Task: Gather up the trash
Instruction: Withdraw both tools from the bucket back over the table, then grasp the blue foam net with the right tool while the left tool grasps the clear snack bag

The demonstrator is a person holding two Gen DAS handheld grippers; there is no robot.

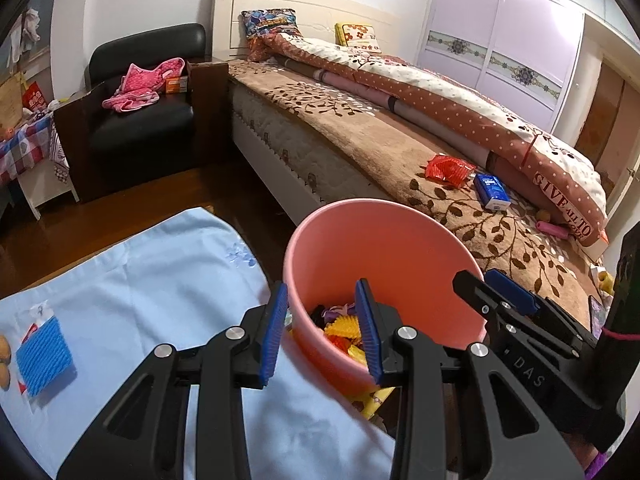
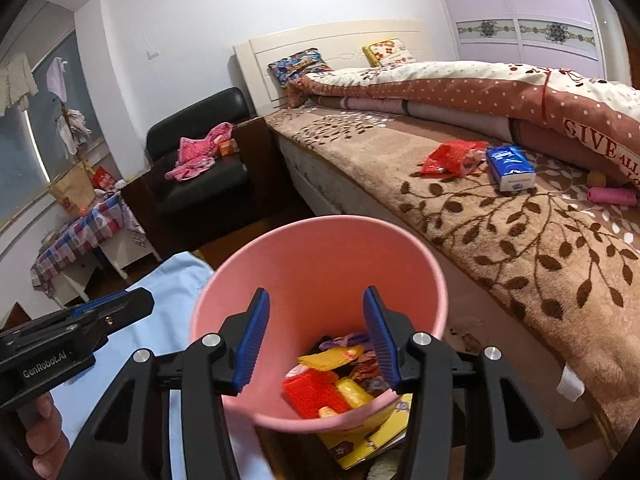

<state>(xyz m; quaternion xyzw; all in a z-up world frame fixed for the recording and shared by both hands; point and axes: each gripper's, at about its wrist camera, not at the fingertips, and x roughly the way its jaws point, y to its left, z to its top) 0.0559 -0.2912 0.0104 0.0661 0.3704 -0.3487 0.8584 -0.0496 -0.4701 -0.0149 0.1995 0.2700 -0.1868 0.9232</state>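
Note:
A pink bin (image 1: pixel 384 240) (image 2: pixel 320 264) stands between a light blue cloth and the bed, with several red, yellow and purple wrappers (image 2: pixel 332 380) at its bottom. My left gripper (image 1: pixel 322 334) is open and empty, its jaws straddling the bin's near left rim. My right gripper (image 2: pixel 316 340) is open and empty above the bin's mouth; it also shows in the left wrist view (image 1: pixel 500 288). A red wrapper (image 1: pixel 448 170) (image 2: pixel 452 158) and a blue tissue pack (image 1: pixel 492 192) (image 2: pixel 510 168) lie on the brown bed blanket.
A blue wrapper (image 1: pixel 42 350) lies on the light blue cloth (image 1: pixel 160 300). A yellow booklet (image 2: pixel 372 436) lies under the bin. A pink tube (image 2: pixel 612 196) lies by the folded quilt (image 1: pixel 460 100). A black armchair (image 1: pixel 144 112) holds pink clothes. A checked table (image 2: pixel 76 240) stands at left.

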